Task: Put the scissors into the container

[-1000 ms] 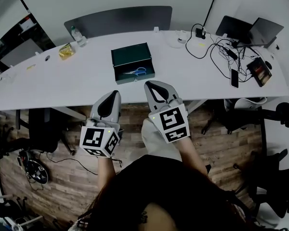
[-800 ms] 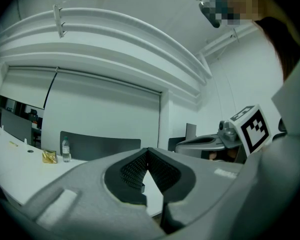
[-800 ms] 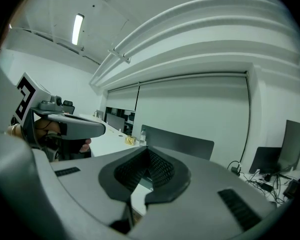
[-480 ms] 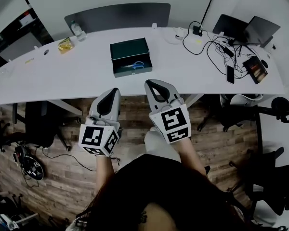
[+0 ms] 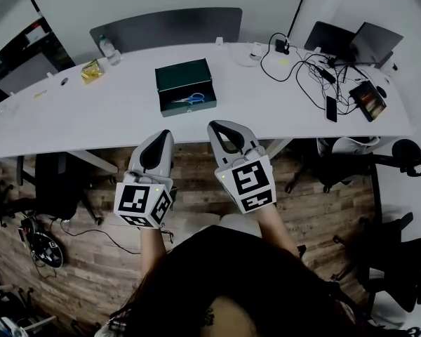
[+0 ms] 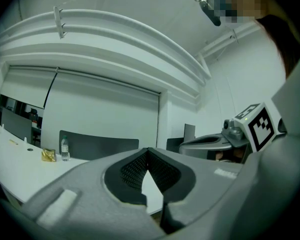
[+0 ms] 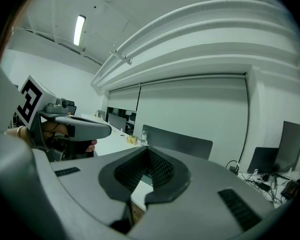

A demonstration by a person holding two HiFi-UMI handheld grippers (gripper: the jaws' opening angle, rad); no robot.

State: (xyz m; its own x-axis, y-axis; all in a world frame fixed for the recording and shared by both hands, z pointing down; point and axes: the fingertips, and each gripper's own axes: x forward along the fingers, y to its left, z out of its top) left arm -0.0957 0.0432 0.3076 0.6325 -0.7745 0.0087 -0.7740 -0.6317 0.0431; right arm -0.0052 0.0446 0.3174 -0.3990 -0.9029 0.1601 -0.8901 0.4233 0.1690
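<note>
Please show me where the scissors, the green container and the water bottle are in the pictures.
scissors [image 5: 195, 98], head view, on the blue handles.
green container [image 5: 182, 74], head view, on the dark green panel behind the scissors.
water bottle [image 6: 65, 149], left gripper view, on the bottle's body.

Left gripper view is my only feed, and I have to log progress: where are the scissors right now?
Observer: The blue-handled scissors lie inside the open dark green container, which stands on the white table.
Operator: Is the right hand-held gripper carrying anything?
Observer: No. The right hand-held gripper has its jaws together, with nothing between them.
</note>
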